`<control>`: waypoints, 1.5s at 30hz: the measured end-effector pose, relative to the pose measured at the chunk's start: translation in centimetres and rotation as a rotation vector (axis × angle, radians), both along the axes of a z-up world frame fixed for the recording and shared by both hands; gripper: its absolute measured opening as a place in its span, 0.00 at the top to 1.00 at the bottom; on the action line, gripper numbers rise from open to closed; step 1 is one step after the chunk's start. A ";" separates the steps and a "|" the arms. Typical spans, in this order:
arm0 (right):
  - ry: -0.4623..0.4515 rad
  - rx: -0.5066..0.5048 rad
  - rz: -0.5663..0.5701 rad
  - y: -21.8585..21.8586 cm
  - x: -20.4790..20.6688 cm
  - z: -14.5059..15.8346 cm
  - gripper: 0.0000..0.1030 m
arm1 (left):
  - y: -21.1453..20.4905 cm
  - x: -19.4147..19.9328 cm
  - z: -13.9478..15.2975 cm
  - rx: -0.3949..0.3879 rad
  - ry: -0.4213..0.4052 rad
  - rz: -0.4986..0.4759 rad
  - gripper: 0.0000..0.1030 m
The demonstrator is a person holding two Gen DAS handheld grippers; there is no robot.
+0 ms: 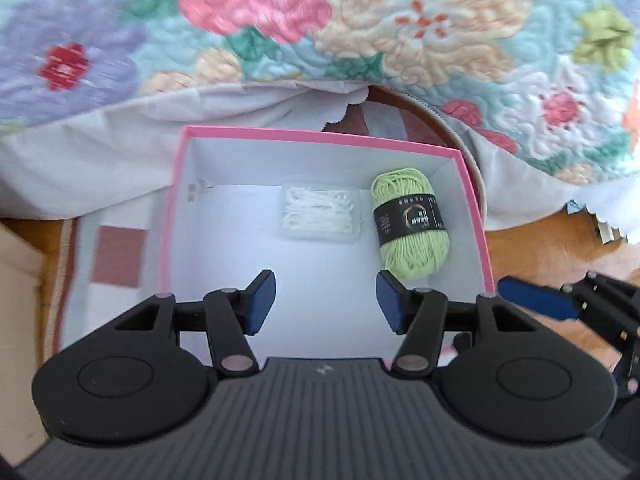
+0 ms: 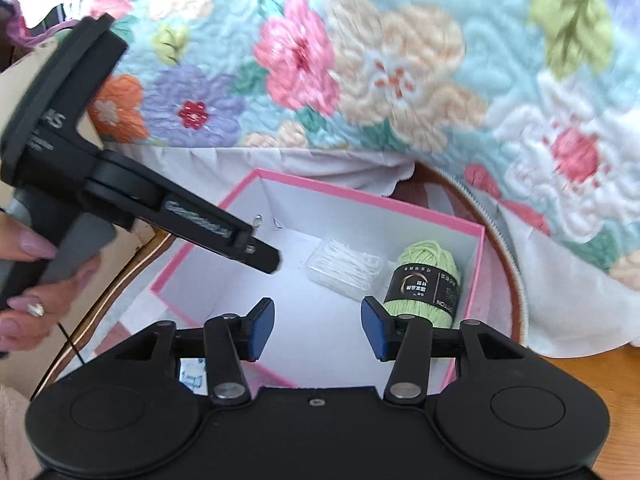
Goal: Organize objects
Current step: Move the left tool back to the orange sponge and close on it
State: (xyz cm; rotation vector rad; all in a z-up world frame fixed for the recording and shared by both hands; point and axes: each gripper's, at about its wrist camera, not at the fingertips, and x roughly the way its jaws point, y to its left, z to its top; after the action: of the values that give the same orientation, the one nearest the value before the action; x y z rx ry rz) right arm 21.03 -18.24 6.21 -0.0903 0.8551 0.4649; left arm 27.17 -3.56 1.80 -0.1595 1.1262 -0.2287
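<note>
The green yarn skein (image 1: 410, 226) wears a black band with gold and white print too small for you to read. It lies at 2 o'clock on the white floor of the pink-rimmed box (image 1: 320, 138), just beside a clear packet of white picks (image 1: 320, 214). The box sits on a wooden surface (image 1: 540, 248), with a flowered quilt (image 1: 440, 32) draped behind at 12 o'clock. Your left hand-held gripper (image 1: 326, 302) tilts down over the box, jaws apart, nothing between them. Your right hand-held gripper (image 2: 318, 330) does likewise. Your left hand (image 2: 24, 276), ring on one finger, grips the handle at 9 o'clock in the right wrist view.
</note>
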 end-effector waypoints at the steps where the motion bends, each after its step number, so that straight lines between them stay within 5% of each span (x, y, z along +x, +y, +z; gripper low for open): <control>1: -0.005 -0.003 0.000 0.0 -0.8 0.7 0.48 | 0.2 -0.9 1.0 0.014 -0.008 -0.006 0.45; 12: -0.048 0.040 0.045 -0.2 -9.2 5.8 0.32 | 1.6 -11.1 9.0 0.091 -0.096 -0.108 0.31; 18: -0.021 0.038 0.114 1.0 -12.7 5.5 0.27 | 2.5 -15.3 9.1 0.113 -0.104 -0.116 0.25; 28: 0.014 0.021 0.276 4.7 -15.9 0.6 0.20 | 3.3 -18.6 2.5 0.077 0.008 -0.134 0.22; 36: 0.100 0.021 0.241 7.1 -15.4 -7.5 0.19 | 3.7 -17.2 -5.1 0.025 0.124 -0.124 0.22; 45: 0.065 -0.071 0.283 9.3 -15.1 -13.3 0.20 | 3.9 -16.1 -10.7 -0.041 0.217 -0.118 0.25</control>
State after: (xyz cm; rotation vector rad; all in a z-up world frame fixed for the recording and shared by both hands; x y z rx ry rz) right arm 5.92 -8.93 -7.06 -0.2650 0.9277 0.7058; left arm 11.07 0.33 -8.86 -0.1570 1.3487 -0.3456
